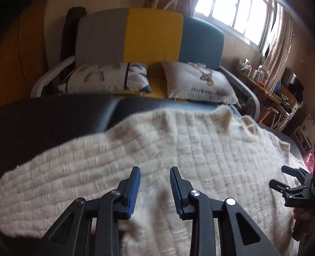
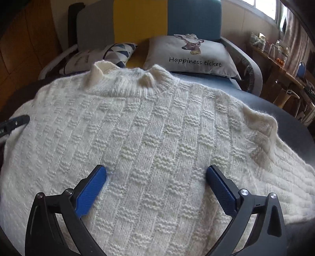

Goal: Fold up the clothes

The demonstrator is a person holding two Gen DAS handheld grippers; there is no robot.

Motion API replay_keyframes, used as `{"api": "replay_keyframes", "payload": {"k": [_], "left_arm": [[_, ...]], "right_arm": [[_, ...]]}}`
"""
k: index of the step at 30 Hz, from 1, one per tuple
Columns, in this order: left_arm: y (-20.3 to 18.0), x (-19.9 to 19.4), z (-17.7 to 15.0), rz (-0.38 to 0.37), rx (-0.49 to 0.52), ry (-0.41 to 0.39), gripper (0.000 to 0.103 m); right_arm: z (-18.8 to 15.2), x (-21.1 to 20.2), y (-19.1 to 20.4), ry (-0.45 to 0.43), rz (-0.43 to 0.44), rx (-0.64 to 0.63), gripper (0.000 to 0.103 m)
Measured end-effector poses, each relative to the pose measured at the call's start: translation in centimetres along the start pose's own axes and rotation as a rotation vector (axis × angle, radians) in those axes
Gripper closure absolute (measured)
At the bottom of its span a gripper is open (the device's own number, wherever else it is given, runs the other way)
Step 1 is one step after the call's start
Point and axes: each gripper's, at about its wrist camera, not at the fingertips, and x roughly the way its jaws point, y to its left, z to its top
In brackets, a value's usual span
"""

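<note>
White knit sweater (image 2: 149, 126) is lying spread flat on a dark padded surface (image 1: 49, 118), collar (image 2: 102, 68) at the far end, hem toward the cameras. Basket-weave texture is facing up; the right sleeve side is draping off toward the near right in the right wrist view.

Left gripper (image 1: 155, 189) is hovering over the near part of the sweater, pointing down at it. Jaws are standing partly apart, blue pads facing each other, nothing between them but the knit below. Can't tell if the tips are touching fabric. The left wrist view is slightly blurred.

Right gripper (image 2: 156, 183) is sitting over the sweater's middle, jaws spread wide, blue pads angled outward, nothing clamped. Tips look close to or resting on the knit; contact can't be confirmed. It's also showing at the right edge of the left wrist view (image 1: 283, 179), jaws apart there too, with part of a hand (image 1: 301, 222) below it.

Far side: two cushions are leaning against a grey, yellow and blue backrest (image 1: 153, 35) — a patterned cushion (image 1: 106, 76) on the left, a "Happiness ticket" cushion (image 2: 193, 55) on the right, just beyond the collar. A window (image 1: 232, 17) with curtains is lighting the far right; a cluttered wooden shelf (image 2: 275, 57) is running along the right wall.
</note>
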Motion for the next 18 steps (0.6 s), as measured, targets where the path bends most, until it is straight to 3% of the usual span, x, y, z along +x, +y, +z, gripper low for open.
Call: {"api": "replay_keyframes", "payload": {"k": [3, 9, 13, 18], "left_arm": [[-2.1, 0.6, 2.1, -0.017, 0.061, -0.041, 0.072], [-6.4, 4.4, 6.1, -0.035, 0.200, -0.041, 0.072], [-6.9, 8.9, 6.9, 0.079, 0.214, 0.069, 0.069], [-5.5, 7.7, 6.9, -0.010, 0.136, 0.009, 0.070]], "right_arm": [[2.2, -0.8, 0.4, -0.054, 0.007, -0.030, 0.000], [7.6, 0.9, -1.0, -0.097, 0.037, 0.016, 0.000], [8.8, 3.6, -2.4, -0.036, -0.042, 0.033, 0.000], [7.1, 4.8, -4.3, -0.024, -0.071, 0.069, 0.000]]}}
